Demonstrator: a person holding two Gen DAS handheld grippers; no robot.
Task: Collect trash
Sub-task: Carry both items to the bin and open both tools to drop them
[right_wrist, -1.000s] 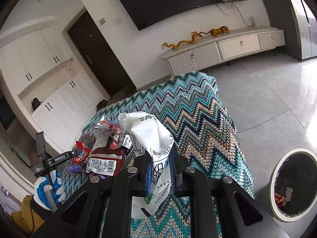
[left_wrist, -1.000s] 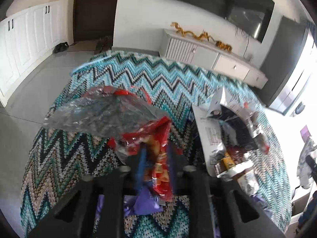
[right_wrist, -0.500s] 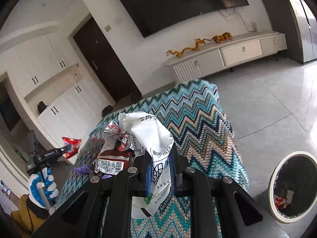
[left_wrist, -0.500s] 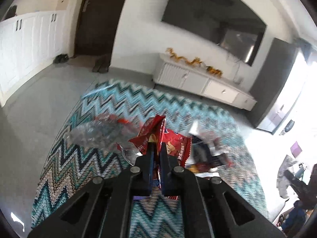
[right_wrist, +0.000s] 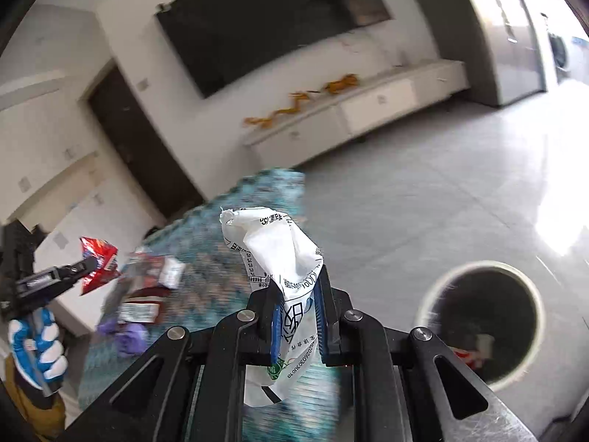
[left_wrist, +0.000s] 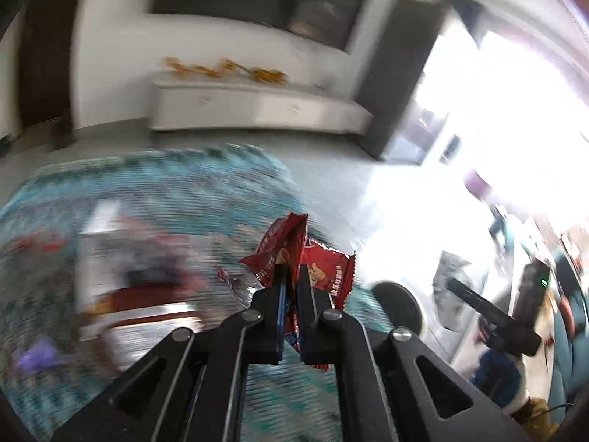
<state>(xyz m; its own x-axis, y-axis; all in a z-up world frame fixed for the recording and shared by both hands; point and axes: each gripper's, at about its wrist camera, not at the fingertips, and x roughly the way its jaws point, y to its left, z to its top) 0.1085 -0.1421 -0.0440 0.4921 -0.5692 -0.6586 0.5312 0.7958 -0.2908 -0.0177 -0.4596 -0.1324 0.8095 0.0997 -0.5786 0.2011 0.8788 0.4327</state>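
My left gripper (left_wrist: 291, 276) is shut on a red snack wrapper (left_wrist: 324, 269) and holds it in the air above the zigzag-cloth table (left_wrist: 184, 191). It also shows in the right wrist view (right_wrist: 88, 265) at the far left, with the red wrapper (right_wrist: 99, 261). My right gripper (right_wrist: 298, 287) is shut on a crumpled white printed wrapper (right_wrist: 276, 250), lifted off the table. A round white-rimmed trash bin (right_wrist: 482, 324) with dark inside stands on the floor to the lower right; it also shows in the left wrist view (left_wrist: 397, 305).
More wrappers (right_wrist: 143, 294) and a purple scrap (right_wrist: 129, 335) lie on the table's left part. A white TV cabinet (right_wrist: 368, 110) stands by the far wall under a wall TV (right_wrist: 265, 25). The grey tiled floor (right_wrist: 423, 202) lies right of the table.
Both grippers have swung right toward the bin with their wrappers still held. The left wrist view is blurred from the fast turn, and the bin now appears in it.
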